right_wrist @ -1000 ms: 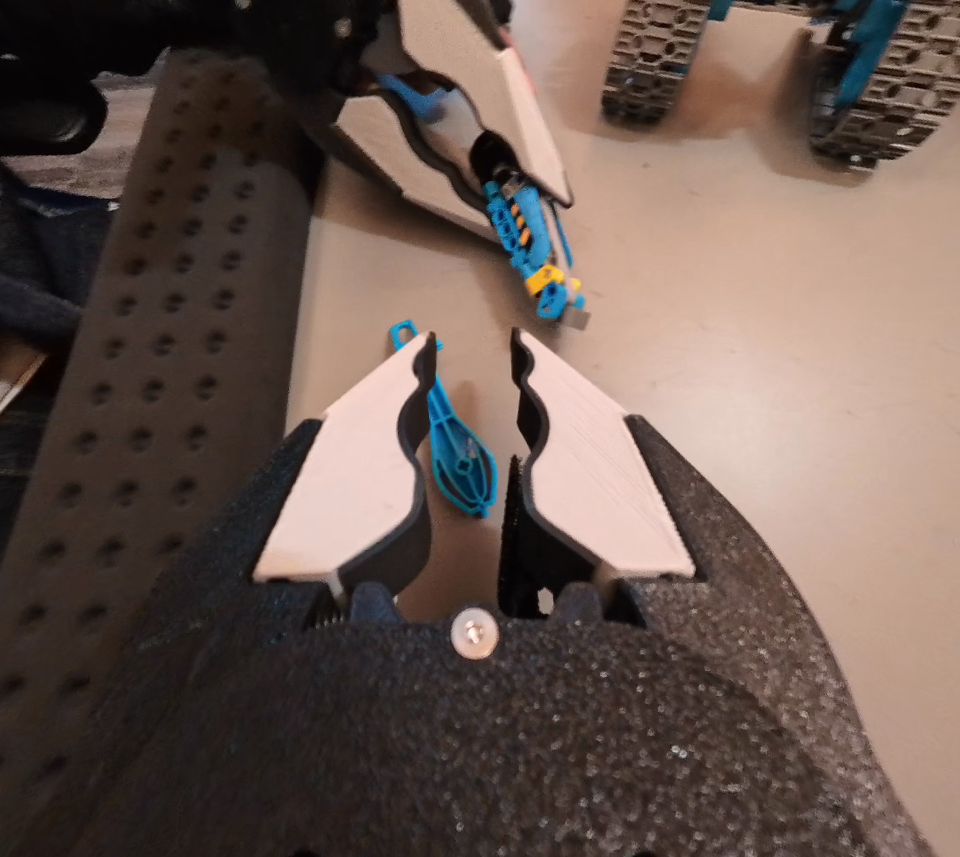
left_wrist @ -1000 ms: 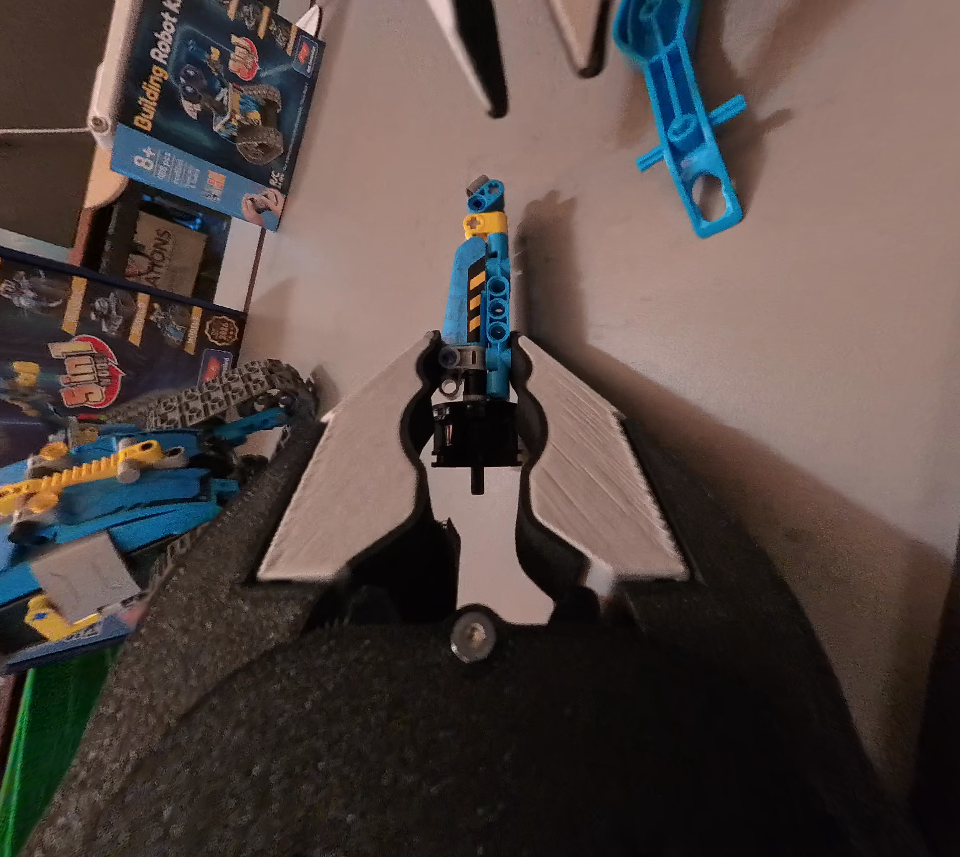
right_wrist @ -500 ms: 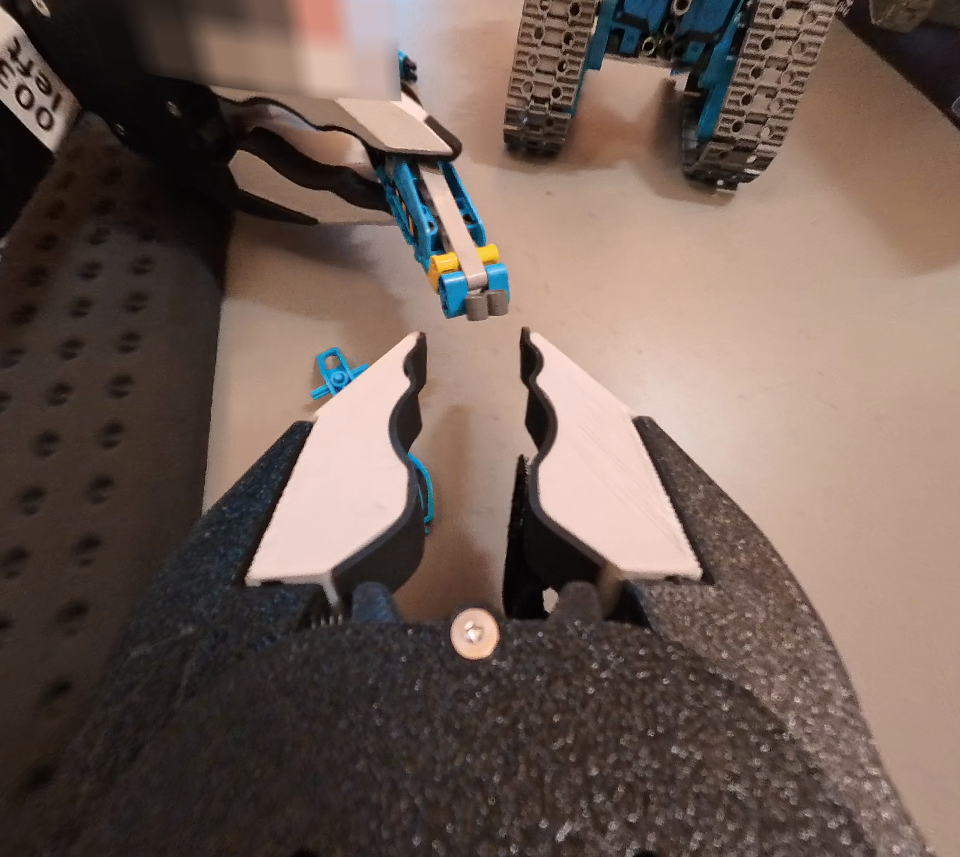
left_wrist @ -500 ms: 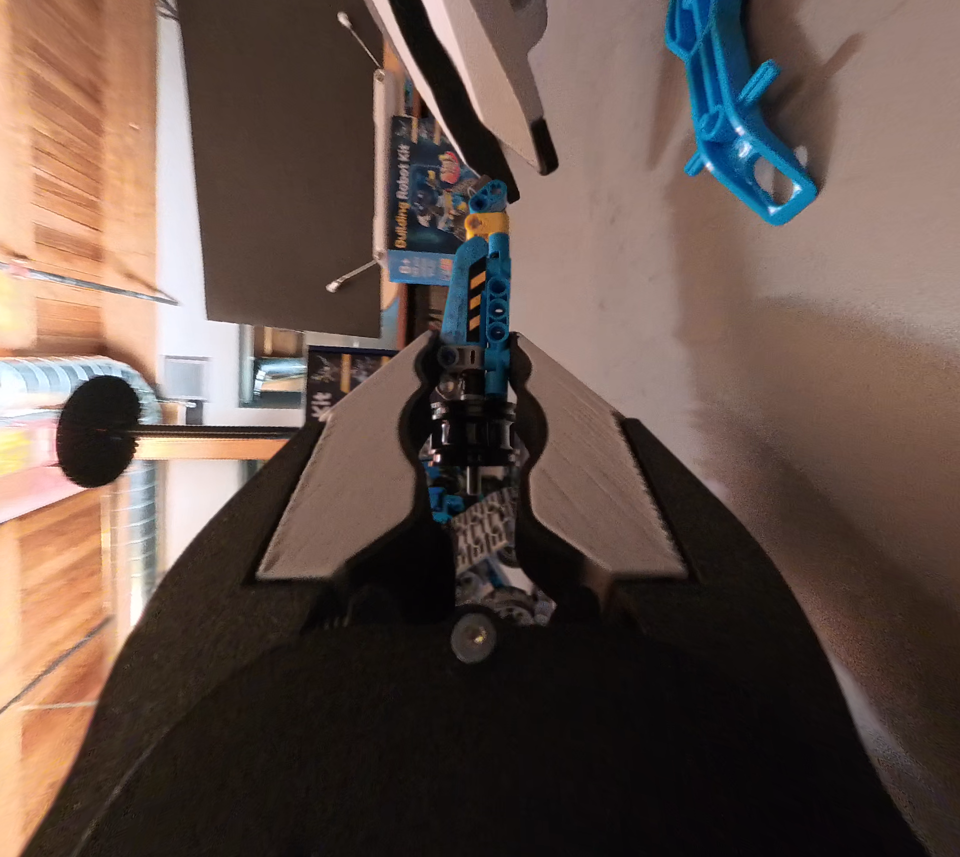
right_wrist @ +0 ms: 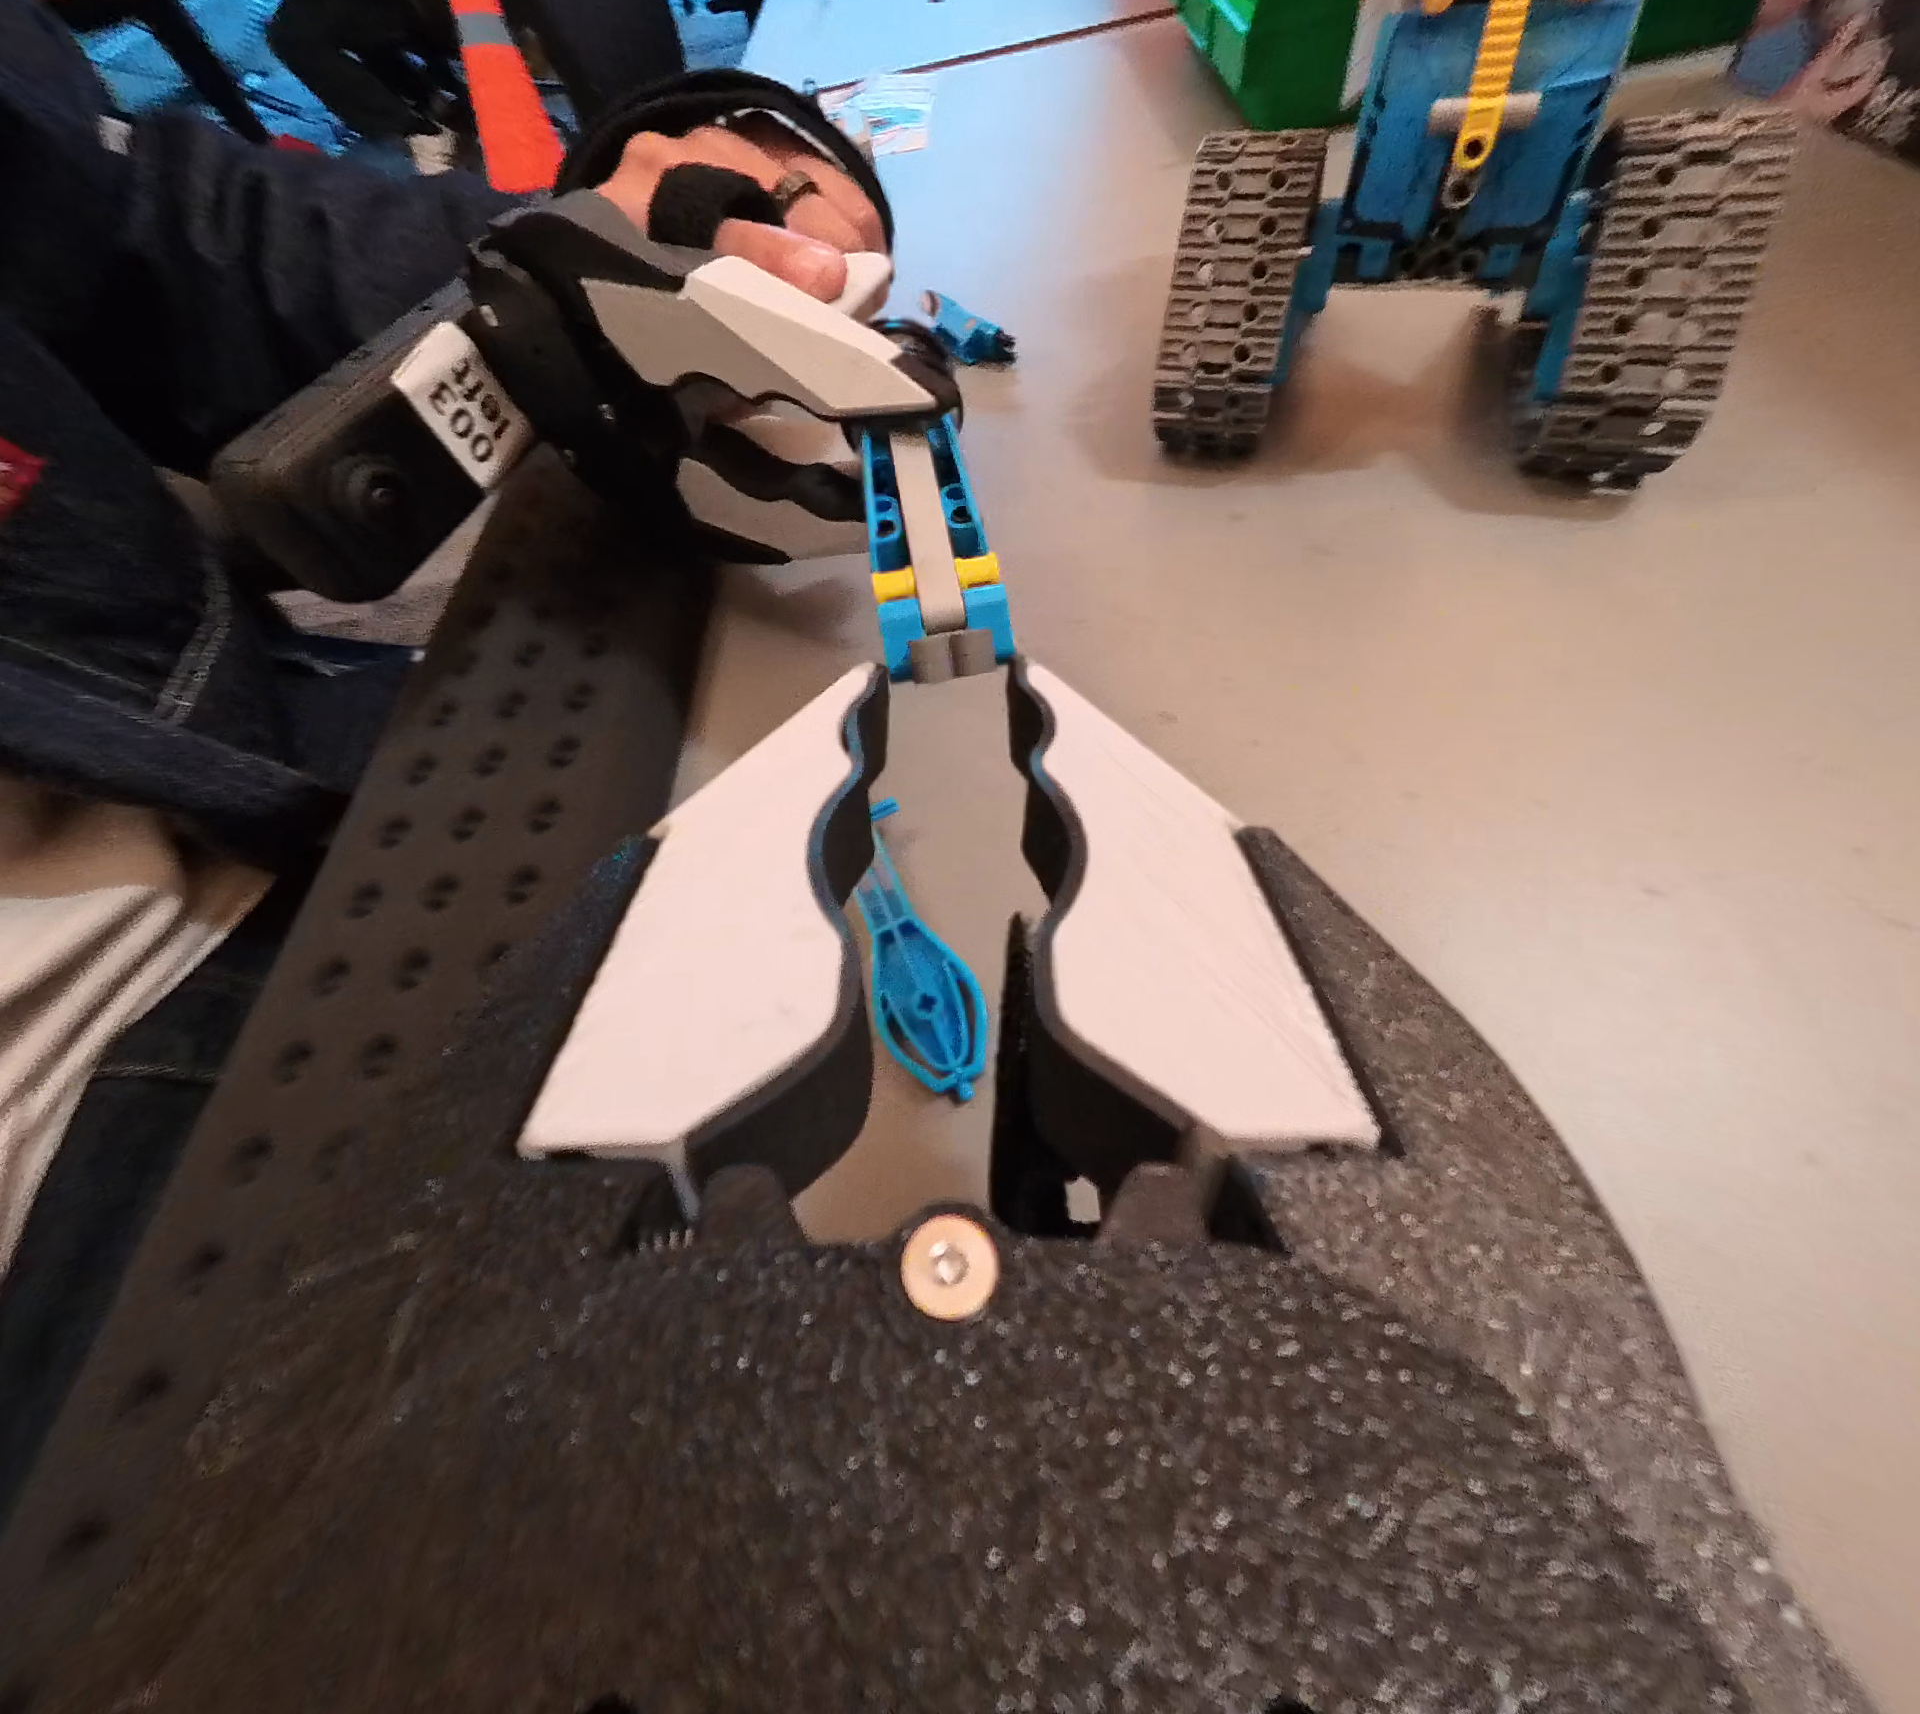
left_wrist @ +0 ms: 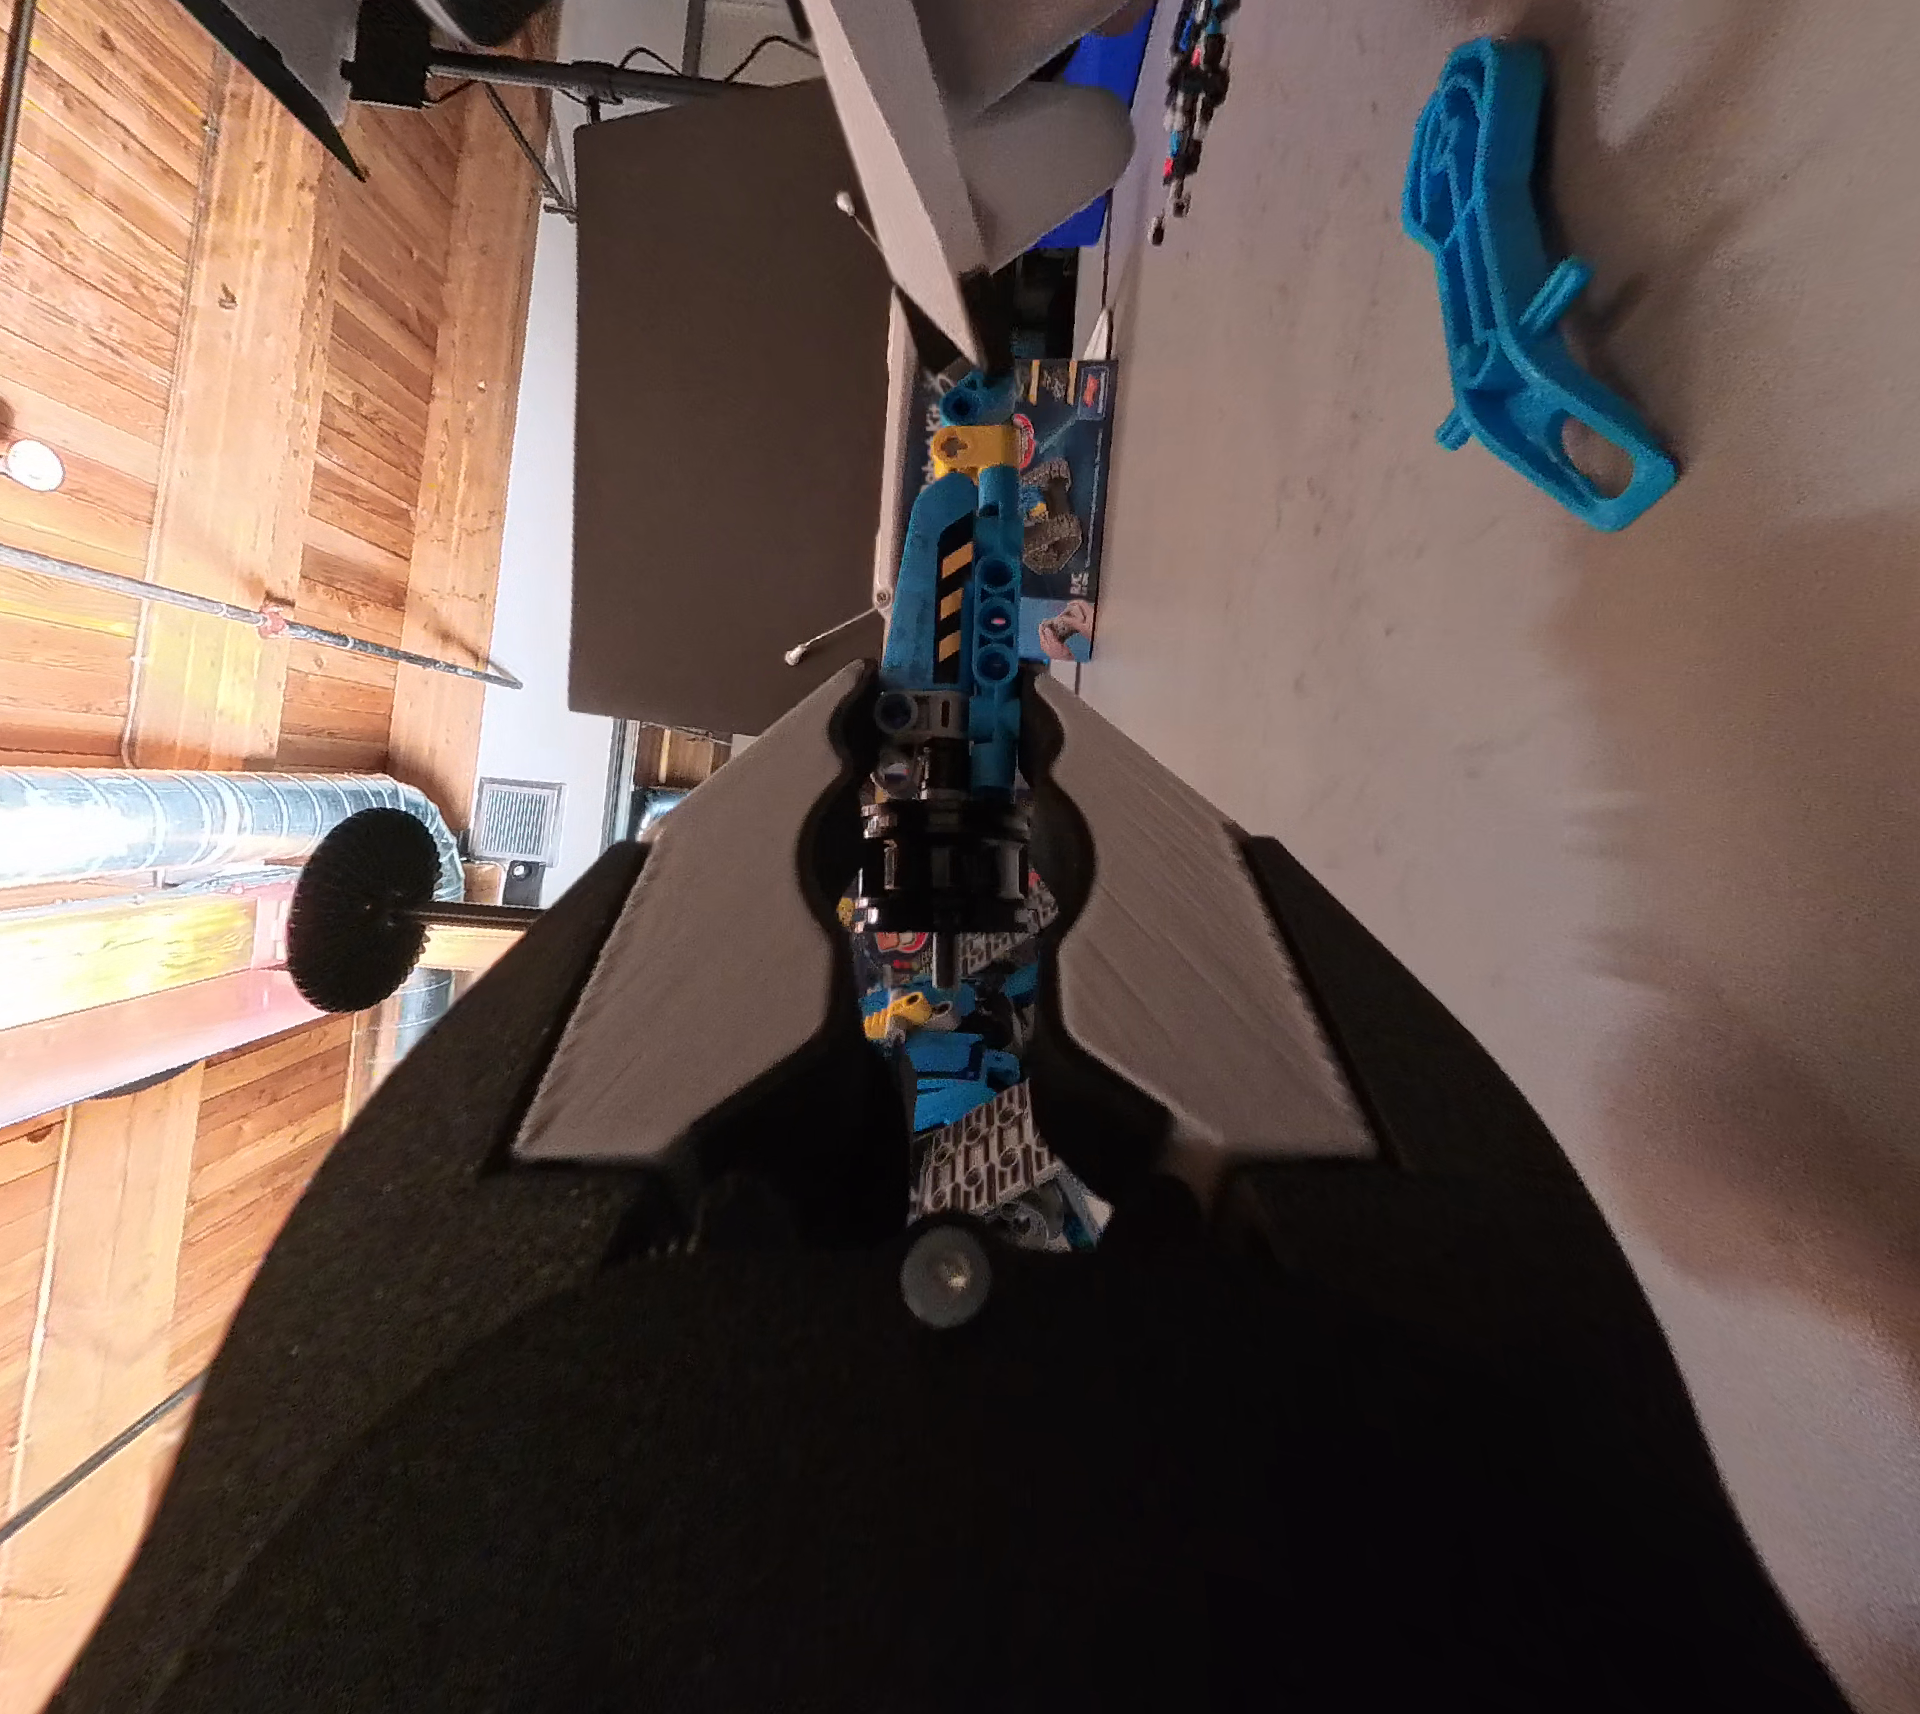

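My left gripper [left_wrist: 951, 693] is clamped on the black base of a blue brick arm [right_wrist: 933, 558] held above the table [right_wrist: 1455, 833], its free end at twelve o'clock between my parted, empty right gripper [right_wrist: 948, 690] tips, where an off-centre squeeze could lever it loose.

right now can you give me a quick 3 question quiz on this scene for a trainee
1. True or false: the left gripper is shut on the blue brick arm.
2. Which thing lies on the table under the right gripper? A) a yellow rack B) a blue pin-removal tool C) a grey track
3. Fill in: the tracked blue robot stands in front of a ____ bin.

Key
1. True: its fingers clamp the arm's black end.
2. B: it shows through the gap of the open fingers.
3. Green.
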The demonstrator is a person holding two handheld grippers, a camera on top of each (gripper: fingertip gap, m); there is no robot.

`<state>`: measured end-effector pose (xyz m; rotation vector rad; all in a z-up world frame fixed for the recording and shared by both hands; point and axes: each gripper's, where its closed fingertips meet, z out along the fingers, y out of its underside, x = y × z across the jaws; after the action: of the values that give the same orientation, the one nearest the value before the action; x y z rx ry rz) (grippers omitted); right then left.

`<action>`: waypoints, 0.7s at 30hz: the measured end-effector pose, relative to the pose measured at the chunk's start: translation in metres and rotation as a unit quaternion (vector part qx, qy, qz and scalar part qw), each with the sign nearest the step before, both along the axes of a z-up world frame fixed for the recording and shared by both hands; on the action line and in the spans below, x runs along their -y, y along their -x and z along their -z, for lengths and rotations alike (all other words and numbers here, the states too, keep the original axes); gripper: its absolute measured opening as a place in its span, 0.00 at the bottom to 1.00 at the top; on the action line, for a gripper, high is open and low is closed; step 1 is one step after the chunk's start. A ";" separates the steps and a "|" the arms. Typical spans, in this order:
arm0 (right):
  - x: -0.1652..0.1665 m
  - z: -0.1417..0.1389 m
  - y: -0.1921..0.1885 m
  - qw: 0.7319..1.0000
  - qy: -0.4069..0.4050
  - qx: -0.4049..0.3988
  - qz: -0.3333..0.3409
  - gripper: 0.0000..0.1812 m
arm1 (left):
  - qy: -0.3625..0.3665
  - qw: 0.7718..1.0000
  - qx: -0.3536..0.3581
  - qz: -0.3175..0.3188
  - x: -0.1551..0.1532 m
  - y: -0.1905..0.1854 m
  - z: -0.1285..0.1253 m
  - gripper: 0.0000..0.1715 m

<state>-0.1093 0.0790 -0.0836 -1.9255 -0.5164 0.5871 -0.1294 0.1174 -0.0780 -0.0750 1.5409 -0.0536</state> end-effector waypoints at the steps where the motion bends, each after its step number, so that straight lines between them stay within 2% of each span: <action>1: 0.001 0.000 0.001 1.000 0.005 -0.009 -0.004 0.12 | 0.006 1.000 -0.003 0.004 0.001 0.000 0.000 0.14; 5: 0.002 -0.011 0.003 1.000 -0.024 -0.018 -0.009 0.11 | 0.019 1.000 0.011 0.014 0.001 0.003 -0.008 0.14; 14: 0.004 -0.019 0.006 0.997 -0.019 -0.073 -0.021 0.11 | 0.028 0.999 0.022 0.025 0.003 0.005 -0.013 0.14; 18: 0.003 -0.022 0.009 0.994 -0.011 -0.101 -0.026 0.18 | 0.032 0.998 0.024 0.038 0.008 0.007 -0.015 0.14; 21: 0.004 -0.019 0.014 0.994 -0.006 -0.101 -0.037 0.14 | 0.025 0.999 0.019 0.038 0.008 0.007 -0.012 0.14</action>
<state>-0.1235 0.0749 -0.0644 -1.8172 -0.4614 0.8148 -0.1359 0.1090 -0.0664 -0.0554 1.5050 -0.1535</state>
